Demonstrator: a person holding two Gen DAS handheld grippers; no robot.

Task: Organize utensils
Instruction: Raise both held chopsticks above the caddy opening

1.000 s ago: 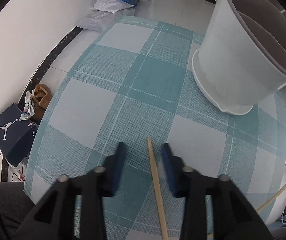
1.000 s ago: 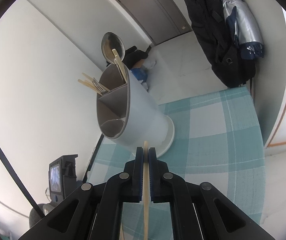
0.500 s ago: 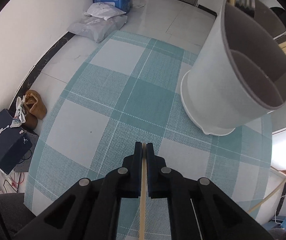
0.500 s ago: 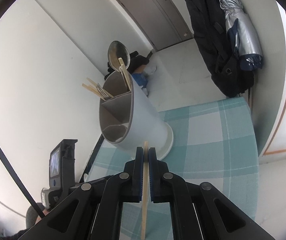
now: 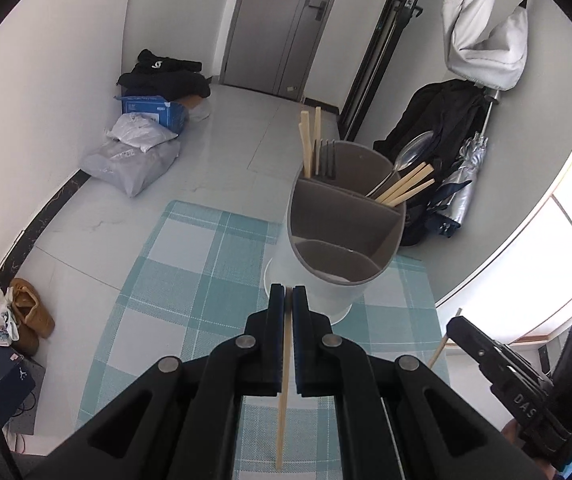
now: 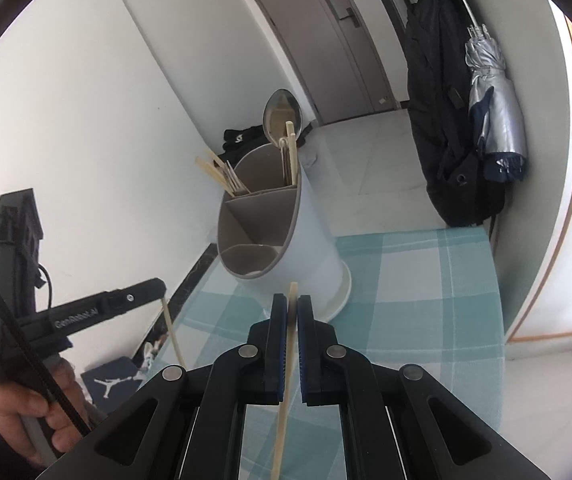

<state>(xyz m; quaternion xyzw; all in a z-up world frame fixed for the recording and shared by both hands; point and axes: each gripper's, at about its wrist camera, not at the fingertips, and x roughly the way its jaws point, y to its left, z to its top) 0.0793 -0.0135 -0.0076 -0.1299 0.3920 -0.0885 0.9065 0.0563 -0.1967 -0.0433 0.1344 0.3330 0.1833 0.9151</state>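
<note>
The left gripper [image 5: 289, 300] has its jaws pressed tight on a wooden chopstick [image 5: 283, 392]. The stick runs back from between the jaws and hangs above the checked cloth [image 5: 189, 280] on the counter. The right gripper [image 6: 292, 308] pinches a second chopstick [image 6: 286, 376] the same way, and its tip pokes out just past the jaws.

Right ahead of both pairs of jaws stands the white utensil holder [image 5: 314, 292], upright on the cloth. It has gray walls inside that split it into parts. The part nearest the left jaws looks bare. In the far parts stand more chopsticks [image 5: 310, 140], a dark fork [image 5: 326, 156] and a shiny spoon [image 6: 281, 118].

In the right wrist view, the left gripper shows off to the left of the jaws, with a hand [image 6: 33, 412] around its handle and its chopstick hanging down. In the left wrist view, the right gripper [image 5: 452, 326] shows low on the right of the jaws.

Beyond the counter, bags [image 5: 133, 152] lie on the floor and a folded umbrella [image 6: 490, 112] hangs by a gray door [image 6: 326, 36].
</note>
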